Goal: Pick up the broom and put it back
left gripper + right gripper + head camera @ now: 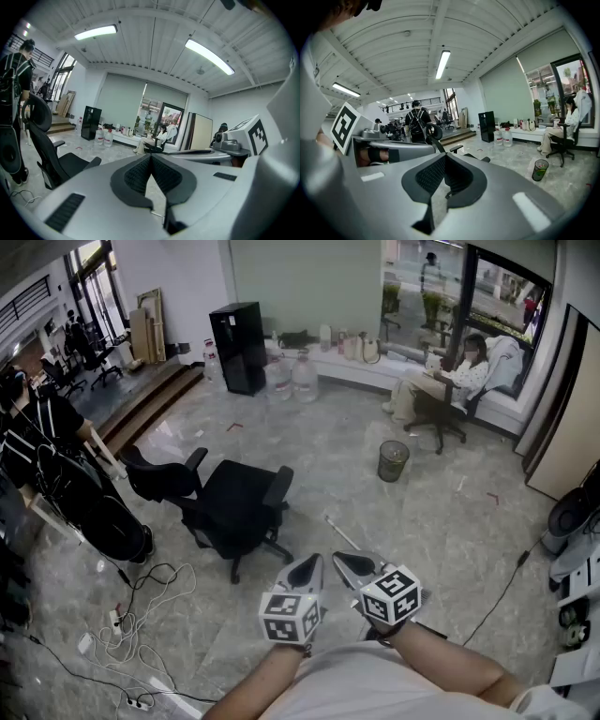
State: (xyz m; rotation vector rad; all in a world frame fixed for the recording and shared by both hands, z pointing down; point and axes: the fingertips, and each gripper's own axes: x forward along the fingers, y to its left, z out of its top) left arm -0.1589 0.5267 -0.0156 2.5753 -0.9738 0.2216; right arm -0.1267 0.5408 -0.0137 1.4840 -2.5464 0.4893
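The right gripper is closed and empty, its ribbed pads meeting at the tips in its own view. The left gripper sits just beside it, also pressed together with nothing between the pads. Both are held near the person's body and tilt slightly down toward the floor.

Just beyond the two tips a thin pale rod lies on the stone floor, angled away to the left. I take it for the handle of the broom. Its head is not visible and may be hidden beneath the right gripper, and neither gripper view shows the broom. A black office chair stands ahead and to the left of the left gripper. A mesh bin is farther ahead of the right gripper, and loose cables lie well off to the left.

The step in hand looks like the reach for the handle. To do it well:
- Spread one gripper's jaws before lowering it, and tip it more steeply toward the floor.
- Straddle the rod crosswise, with the tips down on either side, since a thin handle lying flat leaves little room underneath.
- Once the handle lifts, steady it with the other gripper and swing it clear of the chair's base.
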